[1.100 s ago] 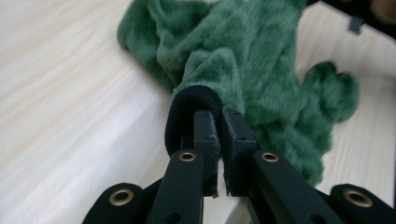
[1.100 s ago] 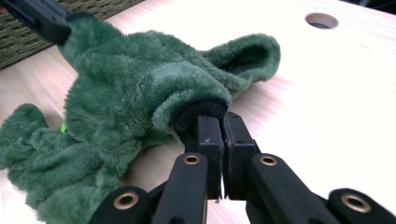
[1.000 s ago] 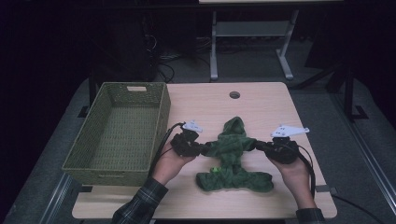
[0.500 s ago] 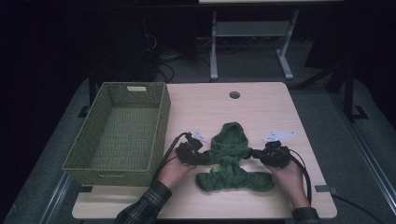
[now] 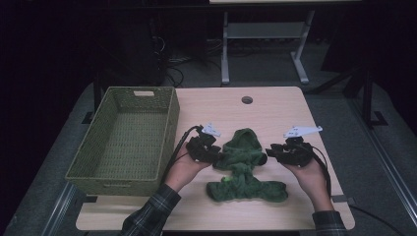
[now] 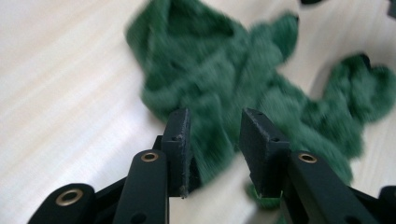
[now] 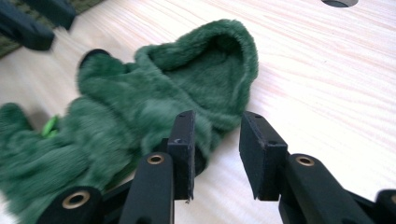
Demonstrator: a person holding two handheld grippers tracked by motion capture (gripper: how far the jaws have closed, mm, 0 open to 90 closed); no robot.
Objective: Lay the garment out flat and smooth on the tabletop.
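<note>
A dark green fuzzy hooded garment (image 5: pixel 242 162) lies flat on the wooden table (image 5: pixel 275 113), hood pointing away from me and legs spread toward the front edge. My left gripper (image 5: pixel 217 156) rests at its left side, and my right gripper (image 5: pixel 268 154) at its right side. In the left gripper view the gripper (image 6: pixel 217 116) has just been opening, and the garment (image 6: pixel 210 70) lies under and beyond the parted pads without being pinched. In the right gripper view the gripper (image 7: pixel 217 119) has also just been opening, beside the hood (image 7: pixel 205 70), with bare table in the gap.
A woven green basket (image 5: pixel 173 123) stands empty on the left of the table, close to my left hand. A round cable hole (image 5: pixel 247 100) sits at the table's far middle. A desk frame (image 5: pixel 265 44) stands on the dark floor behind.
The sleeves, spread out to the sides a second ago, now lie drawn in against the garment's body. Both grippers came inward with them, and their jaws now stand apart.
</note>
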